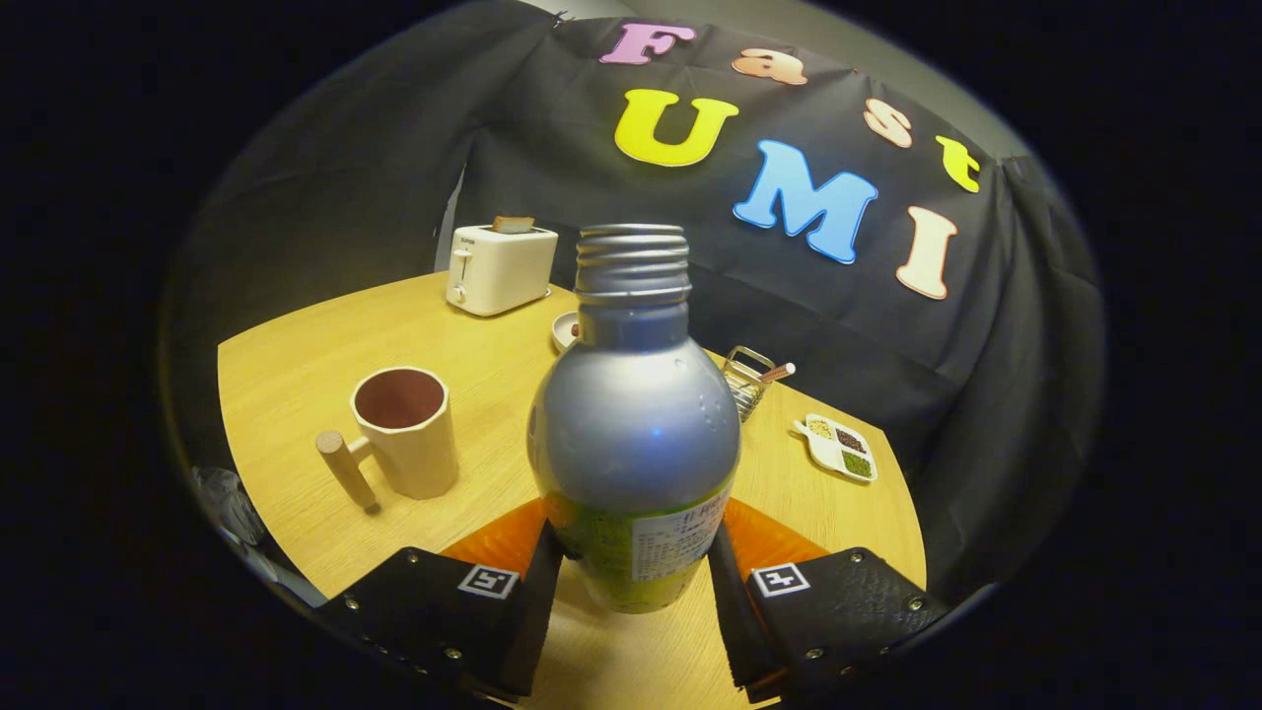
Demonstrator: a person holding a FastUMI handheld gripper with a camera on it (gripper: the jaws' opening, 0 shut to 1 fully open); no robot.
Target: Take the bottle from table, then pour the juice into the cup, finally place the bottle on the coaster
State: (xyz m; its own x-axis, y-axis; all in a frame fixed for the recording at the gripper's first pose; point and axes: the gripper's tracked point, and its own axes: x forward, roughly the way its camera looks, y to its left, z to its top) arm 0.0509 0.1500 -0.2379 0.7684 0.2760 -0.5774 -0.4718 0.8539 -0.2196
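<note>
So the gripper (631,577) is pinching the bottle (633,434) low on its body, both fingers (537,592) pressing in on the labelled part from either side. The bottle is sitting upright between them, cap off, threads showing at the top. It's riding just above the orange coaster (498,542), which is peeking out on both sides behind the fingers, so I can't say whether the base is touching it or hanging clear.

What's worrying me: the grip is way down low on a smooth rounded metal body, and the weight is sitting above the pads. My guess is that on any tilt toward the cup it could swing or slip, and with no cap any jolt is sending juice onto the table (296,385).

The cup (404,429), with its wooden handle, is standing off to the left a bit further out, near but apart from the bottle, and it's looking empty inside. Can't see into the bottle at all.

Further back there's a wire basket (744,380) with something sticking out, a small divided dish (838,446) holding grains or seeds, and a toaster (500,266) with a slice poking up.
</note>
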